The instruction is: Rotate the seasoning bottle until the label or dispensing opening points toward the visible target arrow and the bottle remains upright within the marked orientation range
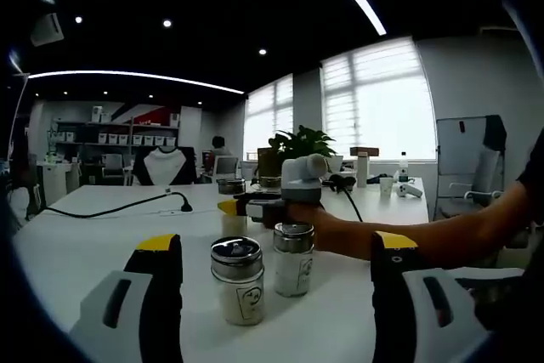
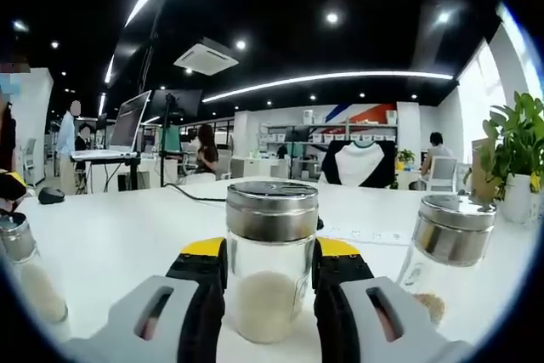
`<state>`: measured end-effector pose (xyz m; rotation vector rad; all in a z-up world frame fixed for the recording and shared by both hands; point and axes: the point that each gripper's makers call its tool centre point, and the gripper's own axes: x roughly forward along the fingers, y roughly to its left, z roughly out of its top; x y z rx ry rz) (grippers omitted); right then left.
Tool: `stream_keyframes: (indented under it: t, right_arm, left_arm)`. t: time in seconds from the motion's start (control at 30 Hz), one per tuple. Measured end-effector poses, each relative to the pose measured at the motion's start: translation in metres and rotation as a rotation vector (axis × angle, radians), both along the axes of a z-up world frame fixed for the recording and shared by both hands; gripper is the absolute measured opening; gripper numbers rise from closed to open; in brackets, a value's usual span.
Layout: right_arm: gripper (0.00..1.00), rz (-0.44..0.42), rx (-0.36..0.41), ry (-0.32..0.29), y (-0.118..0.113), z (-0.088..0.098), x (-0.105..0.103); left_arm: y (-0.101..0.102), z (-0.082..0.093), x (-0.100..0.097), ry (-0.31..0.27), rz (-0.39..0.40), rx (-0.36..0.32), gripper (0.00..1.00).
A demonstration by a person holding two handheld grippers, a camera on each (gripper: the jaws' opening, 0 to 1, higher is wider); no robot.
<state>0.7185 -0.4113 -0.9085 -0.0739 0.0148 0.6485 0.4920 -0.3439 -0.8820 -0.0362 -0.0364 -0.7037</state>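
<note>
Three glass seasoning bottles with metal lids stand upright on the white table [image 1: 76,252]. In the right gripper view, my right gripper [image 2: 270,248] is shut on the middle bottle [image 2: 270,261], which holds pale powder. A second bottle [image 2: 446,248] stands to its right and a third [image 2: 21,269] at the far left. In the left gripper view, my left gripper [image 1: 276,242] is open wide, its jaws apart on either side of a labelled bottle [image 1: 238,282] and a plainer bottle [image 1: 293,258], touching neither. Behind them the right gripper [image 1: 231,208] reaches in from the right, held by a person's arm [image 1: 408,231].
A black cable [image 1: 127,206] runs across the table on the left. A potted plant [image 1: 297,146] and small containers [image 1: 364,167] stand at the far end. The plant [image 2: 518,150] is also at the right edge. Desks, a monitor [image 2: 127,125] and seated people lie beyond.
</note>
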Motion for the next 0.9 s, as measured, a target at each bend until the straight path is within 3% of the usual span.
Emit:
stream_keyframes:
  t: [0.3,0.53,0.9]
  right_arm:
    - [0.37,0.044,0.045,0.019,-0.001,0.005,-0.010]
    - [0.36,0.083,0.118,0.015,-0.004,0.019,-0.024]
    - [0.36,0.124,0.094,-0.020,0.000,0.032,-0.047]
  left_arm:
    - [0.005,0.006,-0.001,-0.022,0.008,0.003,0.95]
    - [0.002,0.006,-0.003,-0.027,-0.003,0.008,0.95]
    - [0.007,0.013,-0.003,-0.056,0.013,0.020,0.93]
